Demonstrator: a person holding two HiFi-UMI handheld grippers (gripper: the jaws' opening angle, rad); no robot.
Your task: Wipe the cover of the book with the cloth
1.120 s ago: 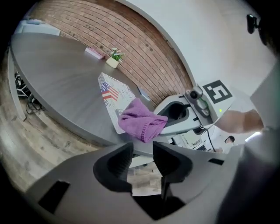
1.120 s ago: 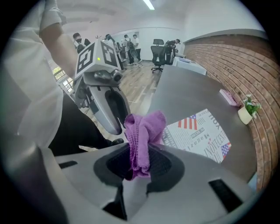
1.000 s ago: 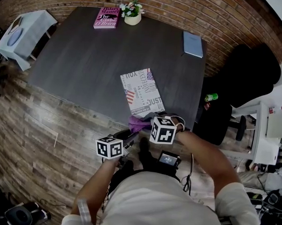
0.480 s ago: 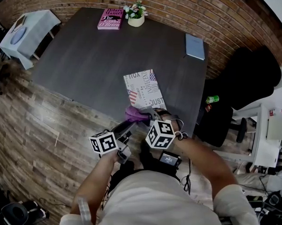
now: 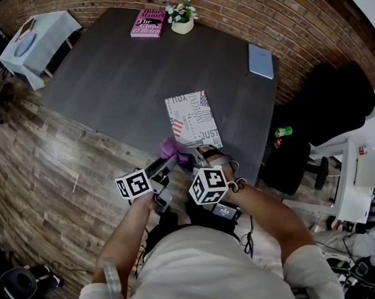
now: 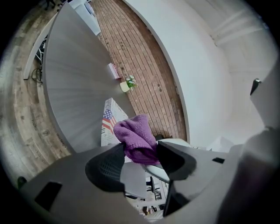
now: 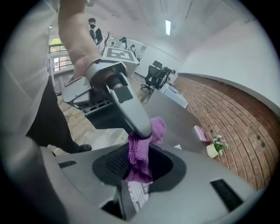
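Book (image 5: 193, 119) long axis runs away from the near table (image 5: 116, 81) edge; cover bears lettering and flags. Jaws just opened wider: left gripper (image 6: 141, 148) pinches purple cloth (image 6: 133, 133), right gripper (image 7: 140, 159) straddles it.

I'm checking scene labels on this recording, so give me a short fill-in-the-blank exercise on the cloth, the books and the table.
1. The cloth is ___ in colour.
2. The table carries ___ books.
3. The pink book lies beside a pot holding ___.
4. The cover of the book nearest the cloth shows a striped ___.
Missing words: purple; three; flowers; flag.
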